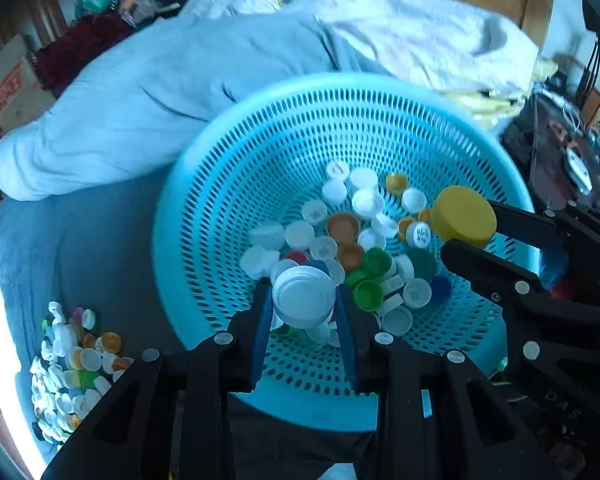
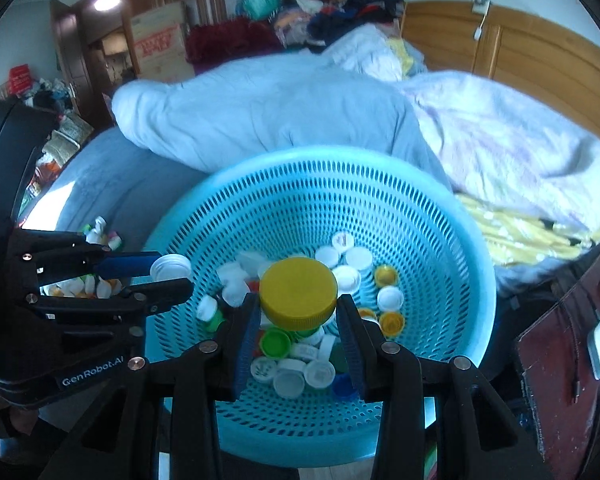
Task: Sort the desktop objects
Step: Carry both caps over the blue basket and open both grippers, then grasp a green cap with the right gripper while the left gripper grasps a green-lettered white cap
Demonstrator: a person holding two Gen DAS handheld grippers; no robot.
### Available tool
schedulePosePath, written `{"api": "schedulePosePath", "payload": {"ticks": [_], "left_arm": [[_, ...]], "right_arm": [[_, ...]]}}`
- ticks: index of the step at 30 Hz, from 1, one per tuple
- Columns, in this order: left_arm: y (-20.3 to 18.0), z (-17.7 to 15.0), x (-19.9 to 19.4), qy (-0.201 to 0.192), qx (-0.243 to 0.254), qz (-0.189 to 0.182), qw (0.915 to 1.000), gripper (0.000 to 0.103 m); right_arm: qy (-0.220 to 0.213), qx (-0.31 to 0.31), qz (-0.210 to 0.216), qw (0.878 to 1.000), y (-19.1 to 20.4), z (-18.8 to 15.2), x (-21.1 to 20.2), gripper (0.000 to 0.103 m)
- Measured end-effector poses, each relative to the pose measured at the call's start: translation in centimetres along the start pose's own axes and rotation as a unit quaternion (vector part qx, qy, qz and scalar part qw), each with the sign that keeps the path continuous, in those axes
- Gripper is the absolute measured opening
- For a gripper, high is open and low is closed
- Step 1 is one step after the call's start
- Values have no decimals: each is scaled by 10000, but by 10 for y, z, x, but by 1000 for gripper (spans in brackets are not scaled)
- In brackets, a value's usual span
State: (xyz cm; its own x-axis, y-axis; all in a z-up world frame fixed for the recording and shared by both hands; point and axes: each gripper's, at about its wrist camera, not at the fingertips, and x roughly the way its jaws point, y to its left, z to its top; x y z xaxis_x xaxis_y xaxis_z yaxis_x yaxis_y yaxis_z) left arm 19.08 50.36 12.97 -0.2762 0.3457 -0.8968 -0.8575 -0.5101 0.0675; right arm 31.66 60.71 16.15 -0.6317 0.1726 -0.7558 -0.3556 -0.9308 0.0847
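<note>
Bottle caps (image 1: 340, 240) are what we are sorting: a loose heap of white, orange, green, blue and red ones lies in the bottom of the turquoise perforated basket (image 1: 228, 184), which sits on a grey-blue bed cover (image 1: 80, 248), and a second heap of unsorted caps (image 1: 70, 364) lies on the cover well to the left of the basket. We hold one in each tool. The left gripper (image 1: 305, 304) is clamped on a white cap (image 1: 304, 296), its open side turned toward the camera, above the near part of the basket. The right gripper (image 2: 298, 312) is clamped on a larger yellow cap (image 2: 298, 292), top face up, above the middle of the heap.

To do this step well, we judge that each cap should be released low over the heap, not from height, since light plastic bounces and could skip over the rim. We should open one gripper at a time, keep the two tools apart so their fingers do not knock, and part the jaws fully so the ribbed edge does not catch on the pads.
</note>
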Motion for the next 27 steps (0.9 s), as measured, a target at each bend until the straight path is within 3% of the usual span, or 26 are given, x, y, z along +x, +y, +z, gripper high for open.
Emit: {"api": "schedulePosePath", "payload": {"ticks": [6,7,9,10,14,16,19,22,25,27], "left_arm": [[-7,0,25,288,51,-83,9995,27],[-7,0,26,290,58,-58,9995,28],[-7,0,24,248,61,16,9997,36],[-6,2,24,217,45,24,9998,40],[6,0,10,-46,-104,-4,9999,44],[19,-11,-12,-533,-158,24,9984,44],[59,-57,-50,-1321,-424,274,9900,51],[123,-136,-79,-1778,-1177,600,9752,53],[184,-229,-91,-1744,-2061,1254,9547,53],[219,-289,-90,-1471,-2625,1628,9397,56]], "right_arm": [[168,75,2,9998,-8,-12,17,44],[161,79,-5,9998,-9,-12,17,46],[110,52,-83,9999,-9,-13,16,63],[87,49,-117,9999,-9,-12,16,63],[-124,74,-91,9999,-6,-10,4,64],[-431,99,60,9990,1,-8,-12,64],[-893,-207,506,9945,34,-11,-40,64],[-978,-724,1045,9871,85,-25,-46,64],[-771,-1246,1652,9753,146,-43,-35,64],[-586,-1419,2027,9671,181,-51,-25,64]]}}
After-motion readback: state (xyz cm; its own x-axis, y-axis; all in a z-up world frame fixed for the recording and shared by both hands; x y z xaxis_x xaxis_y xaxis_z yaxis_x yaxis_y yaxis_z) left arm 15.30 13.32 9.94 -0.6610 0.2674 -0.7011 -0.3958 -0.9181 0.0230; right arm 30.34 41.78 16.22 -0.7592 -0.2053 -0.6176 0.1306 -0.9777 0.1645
